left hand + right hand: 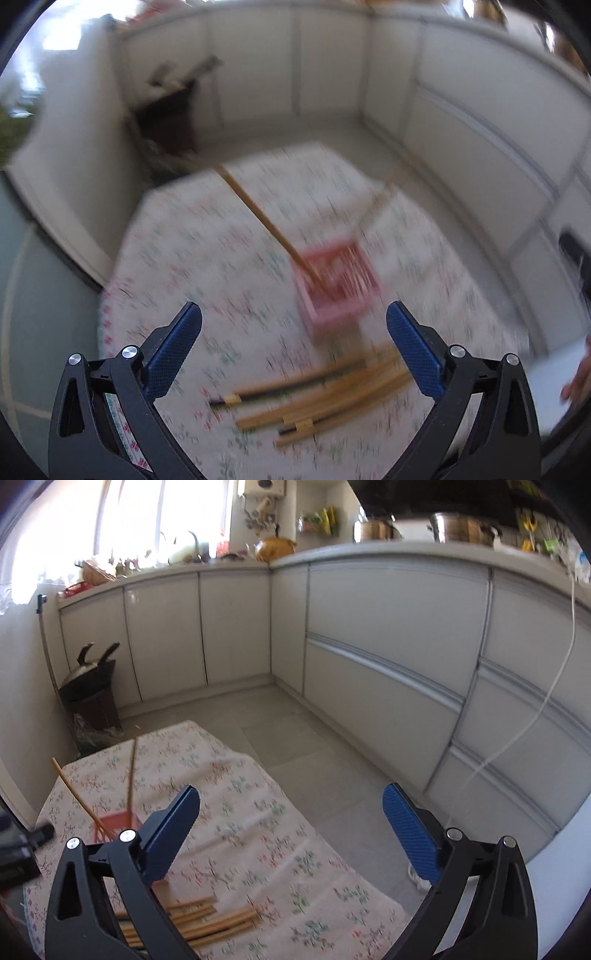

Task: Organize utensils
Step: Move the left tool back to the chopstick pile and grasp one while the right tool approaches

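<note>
A pink slotted holder (338, 282) stands on a floral tablecloth (192, 266), with two wooden chopsticks (258, 214) leaning out of it. A loose pile of wooden chopsticks (317, 398) lies on the cloth just in front of it. My left gripper (293, 332) hangs open above the pile, nothing between its blue pads (173, 354); this view is blurred. In the right wrist view the holder (114, 825) shows behind the left finger and the pile of chopsticks (207, 921) at the bottom. My right gripper (291, 814) is open and holds nothing, over the cloth (266, 834) near its right edge.
White cabinet fronts (369, 635) run along the back and right, with a grey tiled floor (314, 746) between them and the table. A dark stand with a pan (90, 686) sits in the left corner. A black device (16, 853) lies at the table's left edge. A hand (578, 380) shows at the right rim.
</note>
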Tool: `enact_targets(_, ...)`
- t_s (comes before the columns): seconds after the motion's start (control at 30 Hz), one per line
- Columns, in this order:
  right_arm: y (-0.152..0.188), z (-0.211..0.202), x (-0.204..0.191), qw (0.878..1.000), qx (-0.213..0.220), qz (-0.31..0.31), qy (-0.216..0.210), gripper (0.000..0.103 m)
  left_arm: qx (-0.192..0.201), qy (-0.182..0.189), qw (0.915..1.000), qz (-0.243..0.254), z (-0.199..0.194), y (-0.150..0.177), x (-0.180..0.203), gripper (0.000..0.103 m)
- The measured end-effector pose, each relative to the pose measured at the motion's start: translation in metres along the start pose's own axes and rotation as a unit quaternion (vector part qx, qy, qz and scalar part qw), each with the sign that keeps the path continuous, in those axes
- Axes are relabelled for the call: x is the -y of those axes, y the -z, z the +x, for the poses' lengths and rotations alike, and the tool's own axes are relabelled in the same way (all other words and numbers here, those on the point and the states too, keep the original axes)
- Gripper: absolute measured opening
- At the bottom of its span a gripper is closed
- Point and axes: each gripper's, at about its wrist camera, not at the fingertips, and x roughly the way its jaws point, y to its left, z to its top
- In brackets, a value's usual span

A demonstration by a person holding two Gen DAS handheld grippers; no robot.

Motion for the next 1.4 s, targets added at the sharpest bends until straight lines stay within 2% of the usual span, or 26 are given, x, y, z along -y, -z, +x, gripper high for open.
enact_targets(0.07, 0.003, 0.000, 0.021, 0.999, -0.017, 0.038, -0.006, 0.097, -0.059, 0.039, 0.9956, 0.061, 0.019, 0.015, 0.026, 0.096)
enact_targets(0.13, 0.001, 0.001, 0.042, 0.996, -0.033, 0.079, -0.014, 0.097, -0.091, 0.070, 0.9862, 0.119, 0.030, 0.030, 0.055, 0.096)
enact_targets(0.2, 0.000, 0.001, 0.061, 0.992, -0.039, 0.115, -0.020, 0.097, -0.120, 0.108, 0.9687, 0.189, 0.041, 0.045, 0.095, 0.096)
enact_targets(0.23, -0.002, 0.001, 0.073, 0.989, -0.042, 0.138, -0.022, 0.097, -0.127, 0.115, 0.9640, 0.204, 0.045, 0.048, 0.105, 0.096)
enact_targets(0.3, -0.001, 0.002, 0.085, 0.986, -0.045, 0.160, -0.024, 0.097, -0.149, 0.137, 0.9475, 0.247, 0.057, 0.057, 0.134, 0.096)
enact_targets(0.33, -0.001, 0.004, 0.092, 0.984, -0.051, 0.170, -0.024, 0.097, -0.156, 0.150, 0.9394, 0.266, 0.063, 0.060, 0.144, 0.096)
enact_targets(0.37, 0.000, 0.006, 0.096, 0.982, -0.058, 0.176, -0.025, 0.097, -0.160, 0.170, 0.9278, 0.291, 0.068, 0.064, 0.155, 0.096)
enact_targets(0.43, 0.004, 0.012, 0.106, 0.979, -0.075, 0.187, -0.031, 0.097, -0.151, 0.189, 0.9142, 0.325, 0.075, 0.067, 0.165, 0.096)
enact_targets(0.5, 0.008, 0.018, 0.115, 0.975, -0.094, 0.197, -0.034, 0.097, -0.148, 0.199, 0.9044, 0.347, 0.088, 0.071, 0.171, 0.096)
enact_targets(0.57, 0.011, 0.025, 0.123, 0.971, -0.107, 0.209, -0.038, 0.097, -0.165, 0.214, 0.8977, 0.348, 0.102, 0.074, 0.172, 0.090)
enact_targets(0.73, 0.015, 0.038, 0.138, 0.954, -0.140, 0.258, -0.065, 0.097, -0.174, 0.223, 0.8953, 0.344, 0.119, 0.072, 0.177, 0.084)
enact_targets(0.83, 0.016, 0.040, 0.138, 0.953, -0.145, 0.256, -0.067, 0.097, -0.170, 0.237, 0.8945, 0.339, 0.119, 0.066, 0.177, 0.084)
enact_targets(0.97, 0.017, 0.043, 0.140, 0.951, -0.152, 0.260, -0.071, 0.097, -0.191, 0.242, 0.8898, 0.337, 0.129, 0.065, 0.178, 0.083)
enact_targets(1.07, 0.019, 0.046, 0.142, 0.948, -0.158, 0.267, -0.072, 0.097, -0.186, 0.234, 0.8912, 0.341, 0.134, 0.064, 0.183, 0.083)
enact_targets(1.1, 0.019, 0.047, 0.143, 0.948, -0.159, 0.267, -0.071, 0.097, -0.187, 0.236, 0.8921, 0.337, 0.135, 0.063, 0.183, 0.082)
enact_targets(1.17, 0.019, 0.047, 0.143, 0.947, -0.162, 0.267, -0.072, 0.097, -0.196, 0.227, 0.8937, 0.334, 0.137, 0.061, 0.182, 0.062)
enact_targets(1.33, 0.018, 0.047, 0.145, 0.946, -0.160, 0.273, -0.073, 0.097, -0.180, 0.237, 0.8882, 0.350, 0.121, 0.060, 0.186, 0.061)
enact_targets(1.4, 0.018, 0.047, 0.144, 0.945, -0.163, 0.274, -0.077, 0.097, -0.181, 0.238, 0.8833, 0.362, 0.117, 0.065, 0.190, 0.061)
